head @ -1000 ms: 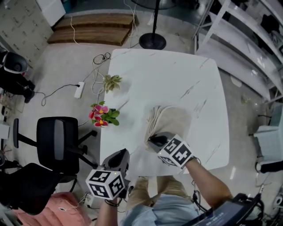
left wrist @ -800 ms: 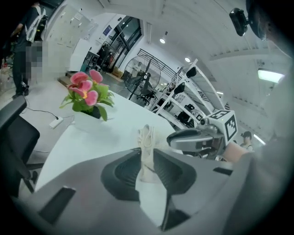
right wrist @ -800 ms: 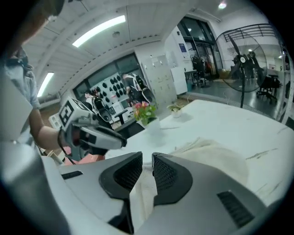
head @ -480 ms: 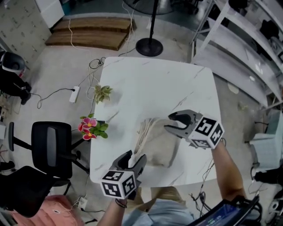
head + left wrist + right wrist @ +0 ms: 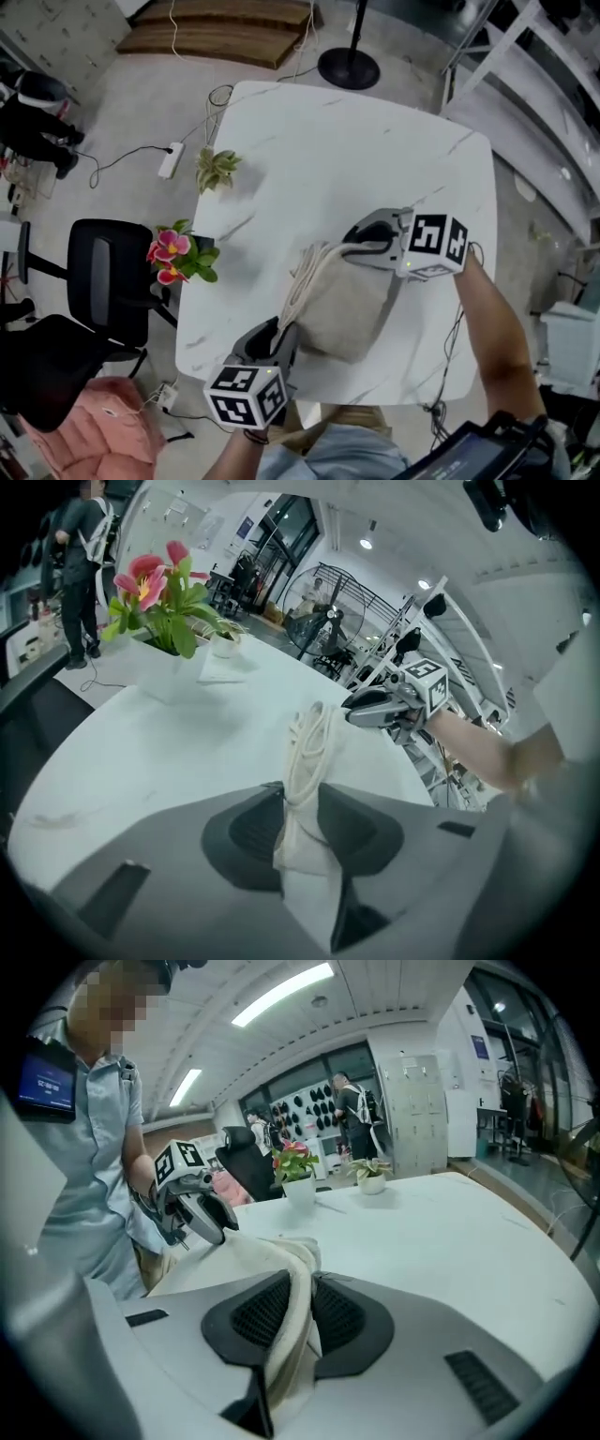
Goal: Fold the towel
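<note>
Broadly, the white surface (image 5: pixel 356 141), a marbled square slab with rounded corners and faint grey veins, fills the middle of the head view, and its far half and right side lie bare and open. A black office chair (image 5: pixel 112 281) stands on the floor just off the left edge, and a black round stand base (image 5: pixel 347 67) sits beyond the far edge. The towel (image 5: pixel 349 300), beige and soft-looking, lies folded on the near half of the surface with its near side close to the near edge. Its left side is bunched into thick, rope-like layers running away from the person. Pink flowers (image 5: pixel 173 258) in a white pot stand at the left edge, well apart from the cloth. A small green plant (image 5: pixel 216 169) stands farther back along that same edge. The left gripper (image 5: pixel 278 336) has just been closing, and its ribbed dark fingers (image 5: pixel 248 832) pinch the near end of the bunched side. The right gripper (image 5: pixel 349 246) has likewise been closing, and its fingers (image 5: pixel 258 1312) clamp a fold of towel at the far end, lifted a little off the slab.
</note>
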A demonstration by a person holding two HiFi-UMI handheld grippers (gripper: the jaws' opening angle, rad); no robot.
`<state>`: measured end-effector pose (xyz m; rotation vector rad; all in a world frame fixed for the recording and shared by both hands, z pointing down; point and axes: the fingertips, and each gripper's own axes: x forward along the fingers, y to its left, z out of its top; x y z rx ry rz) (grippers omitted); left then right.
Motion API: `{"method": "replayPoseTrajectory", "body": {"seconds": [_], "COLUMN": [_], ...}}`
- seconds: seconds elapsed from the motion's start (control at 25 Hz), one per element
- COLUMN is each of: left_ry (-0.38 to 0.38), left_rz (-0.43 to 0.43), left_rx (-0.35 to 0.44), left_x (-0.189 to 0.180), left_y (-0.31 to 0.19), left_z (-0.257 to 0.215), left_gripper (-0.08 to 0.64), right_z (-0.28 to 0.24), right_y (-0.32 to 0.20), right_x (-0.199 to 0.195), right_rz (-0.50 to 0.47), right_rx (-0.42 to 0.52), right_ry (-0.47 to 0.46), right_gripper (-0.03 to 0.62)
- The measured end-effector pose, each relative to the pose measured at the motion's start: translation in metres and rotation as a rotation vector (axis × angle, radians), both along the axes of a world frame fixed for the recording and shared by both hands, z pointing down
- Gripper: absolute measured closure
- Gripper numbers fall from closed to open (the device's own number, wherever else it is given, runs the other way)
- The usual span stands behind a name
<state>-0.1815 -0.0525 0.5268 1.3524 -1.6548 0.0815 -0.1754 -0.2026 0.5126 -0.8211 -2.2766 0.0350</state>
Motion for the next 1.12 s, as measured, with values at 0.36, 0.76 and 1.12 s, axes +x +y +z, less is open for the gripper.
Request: {"method": "replayPoseTrajectory", "body": {"seconds": [0.36,0.76,1.12], "left_ry": [0.002,0.177,0.265], "left_rz": [-0.011,-0.141,-0.227], "left_rx": [0.058,0.058,0.026], "left_x": [0.013,0.014,0.009], "left_y": [0.002,0.028,0.039], "left_z": [-0.025,-0.005,0.018], "left_gripper": [0.506,0.506,0.509], "right_z": [-0.08,-0.04,0.033], "right_y": [0.018,0.051,0.072], "right_x": [-0.003,-0.071,-0.101], "right_rz": [-0.008,-0.099,-0.182], "right_rx": [-0.112,-0.027,0.038], "right_ry": [-0.302,-0.194,0.047], "right_gripper": [0.537,0.535,0.52]}}
